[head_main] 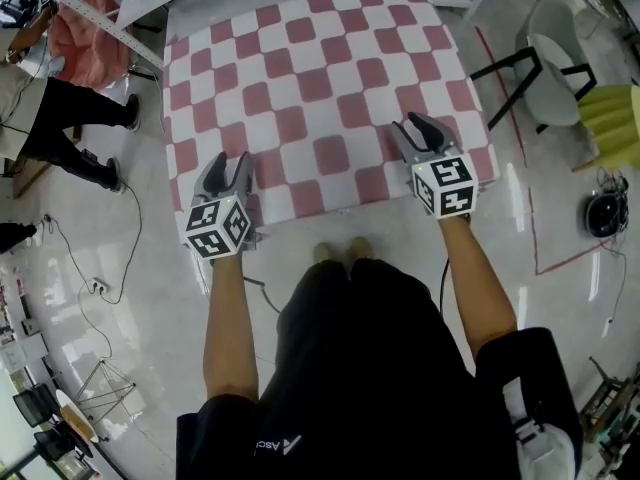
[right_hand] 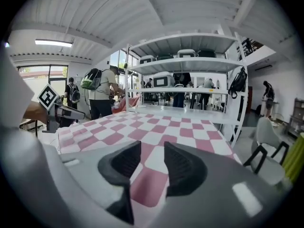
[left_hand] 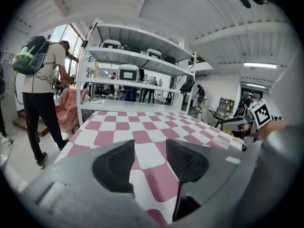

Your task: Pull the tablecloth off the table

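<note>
A pink-and-white checked tablecloth [head_main: 320, 78] covers the table and hangs over its near edge. My left gripper [head_main: 226, 168] sits over the cloth's near-left corner, and my right gripper [head_main: 421, 130] over the near-right part. In the left gripper view the left gripper [left_hand: 149, 148] has its dark pads [left_hand: 116, 165] apart, and the checked cloth [left_hand: 142, 127] shows through the gap. The right gripper [right_hand: 152, 151] also holds its pads [right_hand: 183, 167] apart above the cloth [right_hand: 156, 125]. Neither pair of pads presses on the fabric.
A person in dark trousers [head_main: 70, 118] stands left of the table. A grey chair [head_main: 550, 58] and a yellow-green seat [head_main: 612, 118] stand to the right, with a round dark device [head_main: 605, 213] on the floor. A white shelf rack [left_hand: 137, 61] stands beyond the far end.
</note>
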Demonstrator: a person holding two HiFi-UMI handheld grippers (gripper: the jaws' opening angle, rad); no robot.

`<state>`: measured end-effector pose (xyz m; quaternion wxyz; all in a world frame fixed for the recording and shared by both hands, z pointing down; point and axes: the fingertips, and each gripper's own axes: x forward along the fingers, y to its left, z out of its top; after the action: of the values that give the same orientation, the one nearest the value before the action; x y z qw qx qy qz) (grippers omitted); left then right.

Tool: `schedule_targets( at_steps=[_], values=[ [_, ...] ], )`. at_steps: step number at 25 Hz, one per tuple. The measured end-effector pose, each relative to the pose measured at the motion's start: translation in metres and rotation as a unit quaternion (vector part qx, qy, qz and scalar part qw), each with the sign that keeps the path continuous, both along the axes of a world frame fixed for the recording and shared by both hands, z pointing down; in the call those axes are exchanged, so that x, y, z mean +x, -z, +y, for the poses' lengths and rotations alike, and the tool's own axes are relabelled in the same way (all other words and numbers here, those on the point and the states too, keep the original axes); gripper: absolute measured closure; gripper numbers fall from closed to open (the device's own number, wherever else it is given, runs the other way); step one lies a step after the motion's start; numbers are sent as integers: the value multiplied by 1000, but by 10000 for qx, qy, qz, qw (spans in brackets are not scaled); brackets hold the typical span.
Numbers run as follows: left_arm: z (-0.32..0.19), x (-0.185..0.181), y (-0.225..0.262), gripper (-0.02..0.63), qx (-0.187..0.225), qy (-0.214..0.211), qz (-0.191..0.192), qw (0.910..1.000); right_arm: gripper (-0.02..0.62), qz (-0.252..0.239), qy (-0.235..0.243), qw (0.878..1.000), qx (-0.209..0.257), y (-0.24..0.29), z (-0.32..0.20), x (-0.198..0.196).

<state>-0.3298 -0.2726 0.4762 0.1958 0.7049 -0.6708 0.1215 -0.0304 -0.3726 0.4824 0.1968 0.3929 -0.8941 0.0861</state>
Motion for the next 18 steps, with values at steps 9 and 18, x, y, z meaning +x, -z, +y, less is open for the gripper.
schedule_targets(
  at_steps=[9, 18],
  values=[
    [-13, -15, -57, 273, -1215, 124, 4, 9925, 239, 633, -301, 9925, -1003, -60, -19, 11],
    [-2, -34, -95, 206, -2206, 562, 29, 9737, 150, 1076, -565, 9769, -1757, -95, -45, 37]
  ],
)
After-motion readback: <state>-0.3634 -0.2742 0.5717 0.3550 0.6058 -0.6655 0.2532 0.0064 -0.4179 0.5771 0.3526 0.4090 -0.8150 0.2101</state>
